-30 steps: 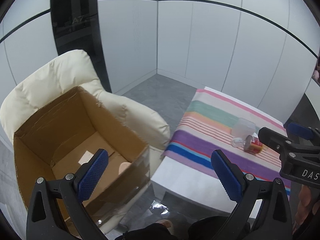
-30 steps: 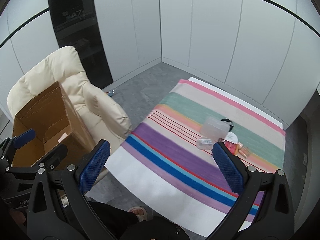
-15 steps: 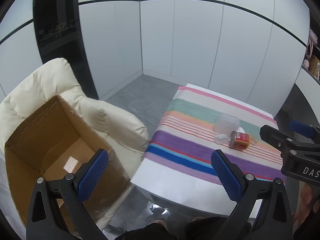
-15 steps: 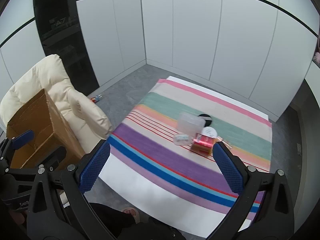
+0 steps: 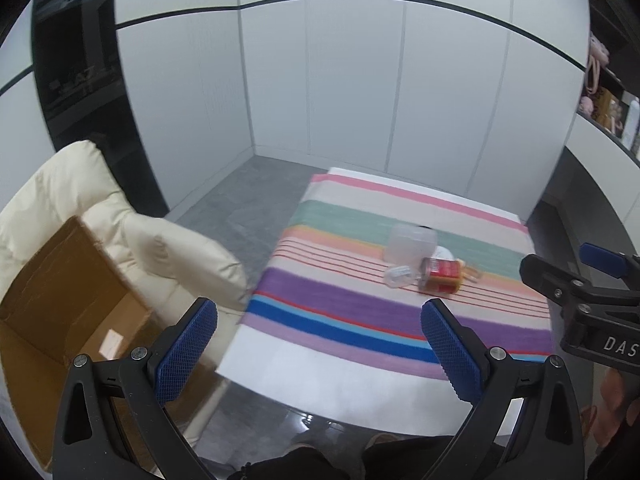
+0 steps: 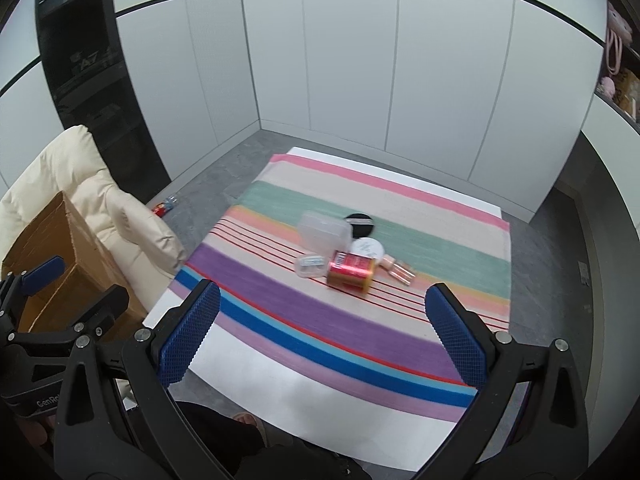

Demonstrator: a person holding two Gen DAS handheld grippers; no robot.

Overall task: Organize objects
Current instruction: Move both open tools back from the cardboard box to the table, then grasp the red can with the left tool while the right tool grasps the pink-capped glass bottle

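both grippers held above the near edge of the table (image 6: 280,396), nothing between the fingers. left gripper (image 5: 320,344) fingers spread wide, right gripper (image 6: 322,332) fingers spread wide too.

items sit in one tight cluster on the striped cloth (image 6: 280,312), right of centre, toward the far half:
- red can (image 6: 351,271) lying on its side, shiny label, gold end rim, on the thin red lines.
- small clear case (image 6: 310,265) touching the can's left end.
- clear plastic tub (image 6: 323,231) just behind them, frosted, lid on.
- black round puff (image 6: 360,225) behind the tub's right side, partly hidden.
- white round compact (image 6: 367,249) between puff and can.
- small pink bottle (image 6: 398,269) lying flat, just right of the can.

cloth covers most of the table; white strip bare along the near edge. purple and blue stripes in front of the cluster are open. left side and far edge also open.

off the table's left: cream armchair (image 5: 80,200) with an open cardboard box (image 5: 60,296) on the seat, white label on its floor. small bottle (image 6: 166,205) on the grey floor beyond the chair.
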